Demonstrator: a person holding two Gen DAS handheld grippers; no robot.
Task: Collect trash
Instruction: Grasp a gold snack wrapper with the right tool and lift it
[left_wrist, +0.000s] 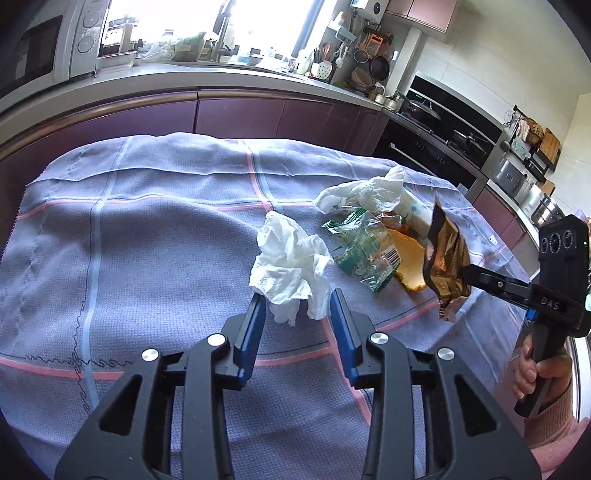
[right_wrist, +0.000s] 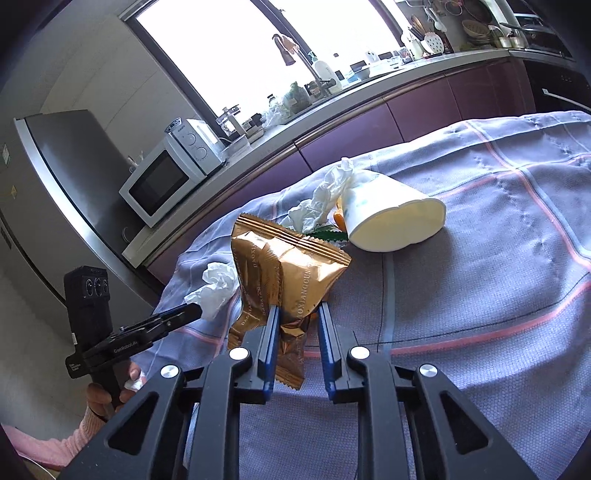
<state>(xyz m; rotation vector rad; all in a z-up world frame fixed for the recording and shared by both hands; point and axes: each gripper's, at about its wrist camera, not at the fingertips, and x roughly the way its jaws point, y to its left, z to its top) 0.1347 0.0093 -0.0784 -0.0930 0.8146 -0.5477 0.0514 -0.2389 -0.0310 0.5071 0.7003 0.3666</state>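
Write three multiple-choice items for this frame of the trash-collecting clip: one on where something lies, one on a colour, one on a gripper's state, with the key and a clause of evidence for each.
1. Where does the paper cup lie?
A. on its side on the checked cloth
B. upright on the counter
C. inside the microwave

2. What colour is the snack wrapper at the right gripper?
A. green
B. gold
C. white

3. What is the left gripper doing?
A. shut on a green wrapper
B. resting closed on bare cloth
C. open, its fingers either side of a crumpled tissue

Key: 1 A, its open mouth faces sideways on the cloth. 2 B, the wrapper is shiny gold-brown and lifted off the cloth between the right fingers. 3 C, the blue fingers flank the crumpled tissue with gaps showing.
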